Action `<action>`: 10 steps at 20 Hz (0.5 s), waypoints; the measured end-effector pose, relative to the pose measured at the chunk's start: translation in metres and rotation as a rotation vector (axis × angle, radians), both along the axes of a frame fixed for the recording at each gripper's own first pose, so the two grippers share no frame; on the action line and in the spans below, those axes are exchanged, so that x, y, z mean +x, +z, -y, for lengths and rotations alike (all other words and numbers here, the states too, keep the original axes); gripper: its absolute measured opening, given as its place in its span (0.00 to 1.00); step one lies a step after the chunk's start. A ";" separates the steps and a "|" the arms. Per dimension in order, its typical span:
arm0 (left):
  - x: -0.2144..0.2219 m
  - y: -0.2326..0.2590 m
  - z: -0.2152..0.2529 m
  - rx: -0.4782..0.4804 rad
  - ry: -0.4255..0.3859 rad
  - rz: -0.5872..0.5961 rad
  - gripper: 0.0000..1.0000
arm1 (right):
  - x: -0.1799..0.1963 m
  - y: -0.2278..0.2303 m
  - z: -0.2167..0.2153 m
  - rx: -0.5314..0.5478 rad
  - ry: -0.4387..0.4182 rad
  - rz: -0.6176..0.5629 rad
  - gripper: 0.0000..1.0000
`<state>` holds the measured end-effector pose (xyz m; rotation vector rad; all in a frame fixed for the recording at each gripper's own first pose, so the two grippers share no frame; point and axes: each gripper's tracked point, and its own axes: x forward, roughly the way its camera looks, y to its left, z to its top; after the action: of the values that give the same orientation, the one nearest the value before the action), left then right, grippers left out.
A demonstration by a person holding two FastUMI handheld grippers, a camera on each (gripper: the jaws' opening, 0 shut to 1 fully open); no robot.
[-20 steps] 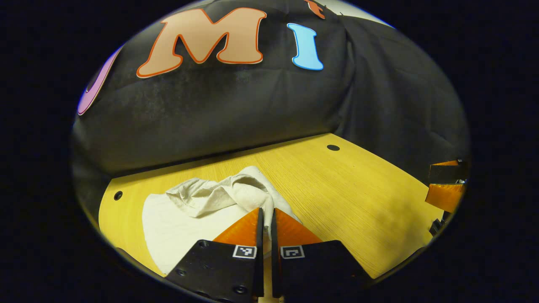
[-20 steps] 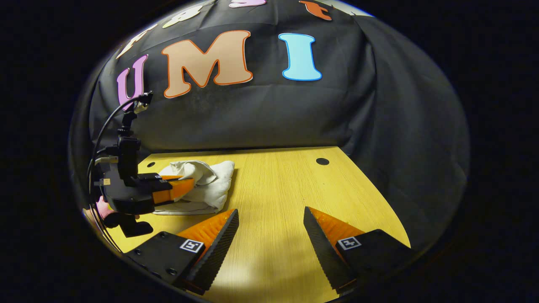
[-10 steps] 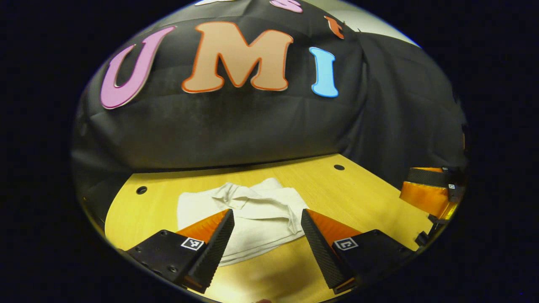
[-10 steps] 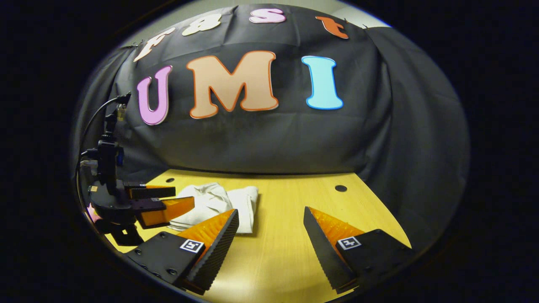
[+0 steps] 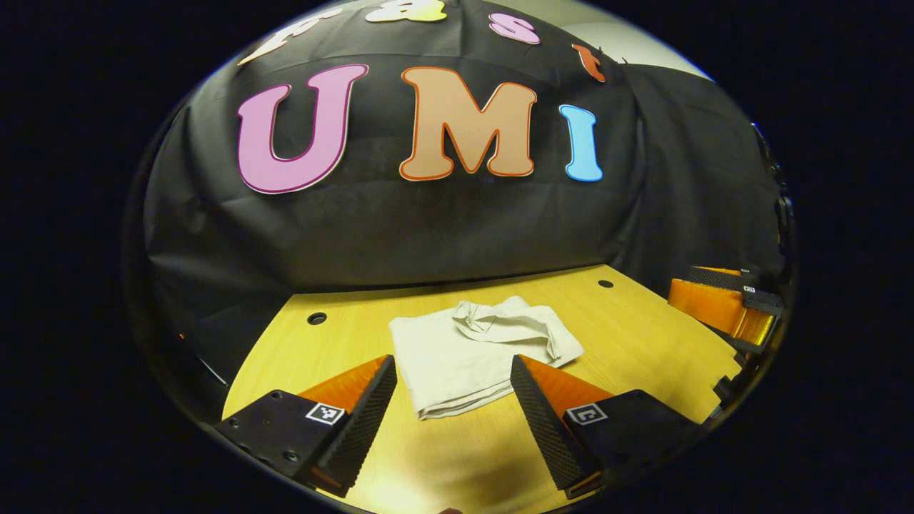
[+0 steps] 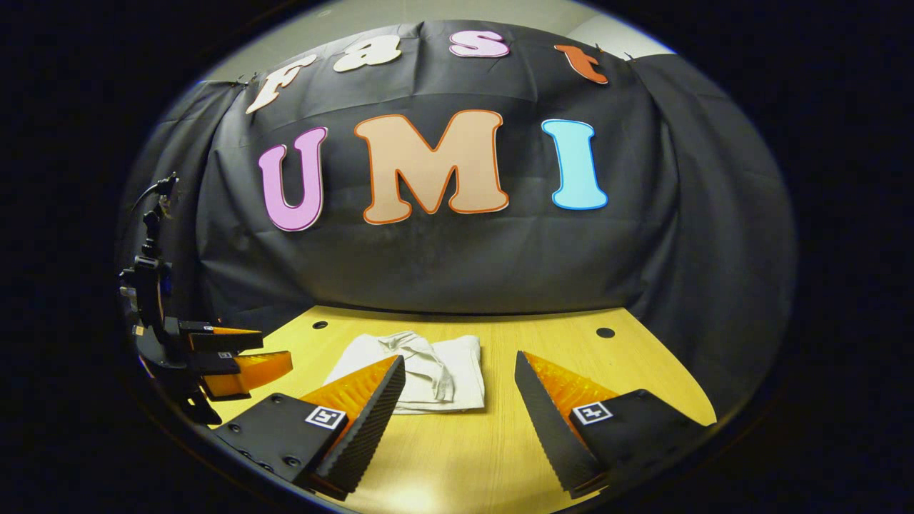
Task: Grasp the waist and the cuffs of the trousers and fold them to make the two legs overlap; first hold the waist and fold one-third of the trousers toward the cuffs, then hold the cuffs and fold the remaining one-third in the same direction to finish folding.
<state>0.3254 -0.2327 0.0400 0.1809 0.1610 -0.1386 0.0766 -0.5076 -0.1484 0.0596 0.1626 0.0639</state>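
A pair of off-white cloth trousers (image 5: 480, 353), folded into a compact bundle, is seen lying on the yellow wood-grain tabletop (image 5: 643, 350) near its middle, in front of the black cloth wall (image 5: 400, 228). A flat, smooth layer is presented toward the nearer side, while a crumpled, bunched fold is heaped along the far edge (which end of the garment it is cannot be told).

In the left gripper view, the left gripper (image 5: 451, 382) is held above the table with its two fingers spread wide apart; nothing is pinched between them, and the near edge of the bundle is framed in the gap without being touched. The right gripper (image 5: 721, 303) is glimpsed at the right edge of that view, well apart from the cloth.

In the right gripper view, the right gripper (image 6: 458, 382) is likewise spread wide and grips nothing, the trousers (image 6: 428, 368) being seen beyond its fingertips. The left gripper (image 6: 239, 353) is seen at the left edge there, with its fingers parted, clear of the bundle.

Small round dark holes (image 5: 316, 318) are set in the tabletop near the far corners
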 end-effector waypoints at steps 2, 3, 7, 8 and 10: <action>-0.004 -0.002 -0.003 -0.018 -0.002 0.000 0.96 | -0.005 0.000 -0.008 0.001 -0.001 0.001 0.99; -0.006 -0.003 -0.004 -0.024 -0.008 -0.005 0.96 | -0.007 0.002 -0.009 -0.003 -0.006 0.002 0.99; -0.011 0.001 -0.008 -0.035 -0.033 0.007 0.96 | -0.016 0.001 -0.011 -0.029 -0.035 -0.002 0.99; -0.009 0.000 -0.006 -0.041 -0.039 0.003 0.96 | -0.018 0.000 -0.011 -0.031 -0.039 -0.007 0.99; -0.007 0.002 -0.001 -0.054 -0.058 0.001 0.96 | -0.024 0.002 -0.013 -0.033 -0.048 -0.007 0.99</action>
<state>0.3187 -0.2316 0.0417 0.1317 0.1507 -0.2001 0.0530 -0.4943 -0.1464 0.0312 0.1688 0.0129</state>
